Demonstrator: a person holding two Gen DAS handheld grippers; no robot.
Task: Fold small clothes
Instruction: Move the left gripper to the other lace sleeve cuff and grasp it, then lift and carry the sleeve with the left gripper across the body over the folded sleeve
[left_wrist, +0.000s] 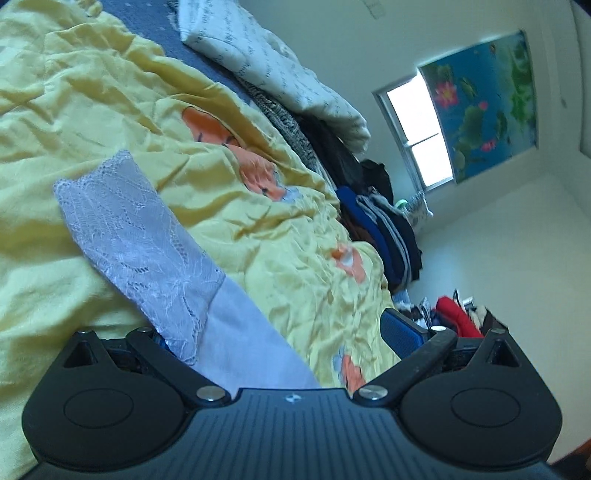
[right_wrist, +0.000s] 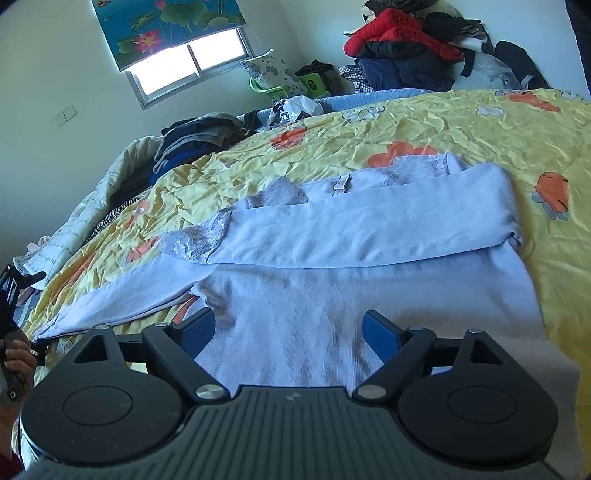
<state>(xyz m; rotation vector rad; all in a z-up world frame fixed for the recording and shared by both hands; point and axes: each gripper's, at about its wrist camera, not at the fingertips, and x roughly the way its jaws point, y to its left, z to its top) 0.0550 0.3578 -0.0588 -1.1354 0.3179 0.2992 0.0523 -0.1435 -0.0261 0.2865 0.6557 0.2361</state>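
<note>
One sleeve (right_wrist: 122, 295) remains unfolded: with your left hand-held gripper (left_wrist: 273, 343) open around it, pinch near the lace cuff (left_wrist: 129, 225) while your right hand-held gripper (right_wrist: 288, 332) hovers open over the top (right_wrist: 332, 280).

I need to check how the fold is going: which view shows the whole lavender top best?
The right wrist view: the lavender top lies spread on the yellow sheet, one sleeve folded across its chest. The left wrist view shows only a lace-cuffed sleeve running toward the left gripper.
</note>
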